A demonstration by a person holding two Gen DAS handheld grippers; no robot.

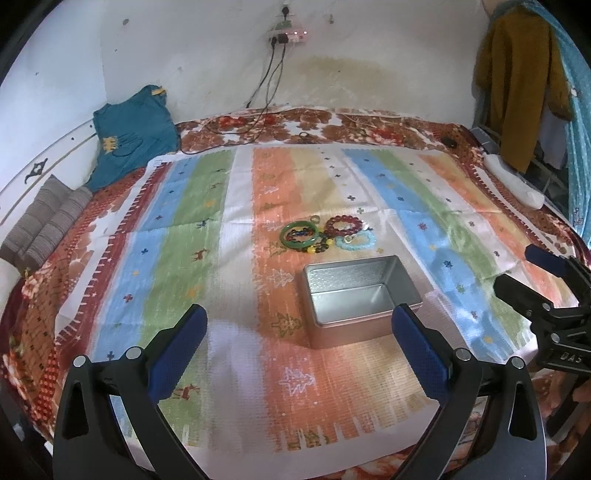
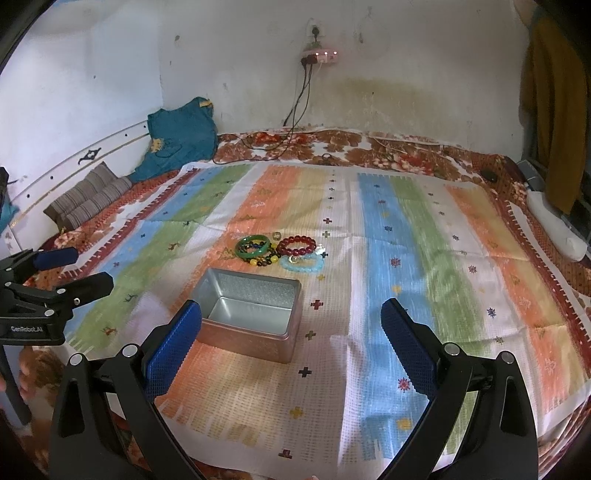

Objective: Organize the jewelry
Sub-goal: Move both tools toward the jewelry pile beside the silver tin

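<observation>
Nearest the cameras, the left claw (image 1: 299,325) and the right claw (image 2: 291,321) both hover above the bed with their blue-padded fingers spread wide, holding nothing and touching nothing. Under them lies the striped cloth (image 1: 207,258) in bands of orange, green, blue and white, spread over a red and brown floral blanket (image 1: 332,125) that covers the bed. Just past the fingertips stands the open rectangular silver metal tin (image 1: 360,295), upright on the cloth with only its bare bottom showing; in the left view the right finger's pad overlaps its near corner, and in the right view the left finger's pad covers its near left corner. Beyond the tin, near but not touching it, the jewelry sits in one tight cluster: a green bangle (image 1: 298,233), a dark red beaded bracelet (image 1: 343,223), a pale blue beaded bracelet (image 1: 356,240) and a strand of dark and yellow beads (image 1: 314,249), overlapping one another. Nothing lies between the claws and the tin. Farther back at the left are a striped grey cushion (image 1: 44,225) and a teal garment (image 1: 133,133) against the white wall, where black cables (image 1: 269,81) hang from a wall socket (image 1: 288,36). A mustard-brown garment (image 1: 517,81) hangs at the far right.
</observation>
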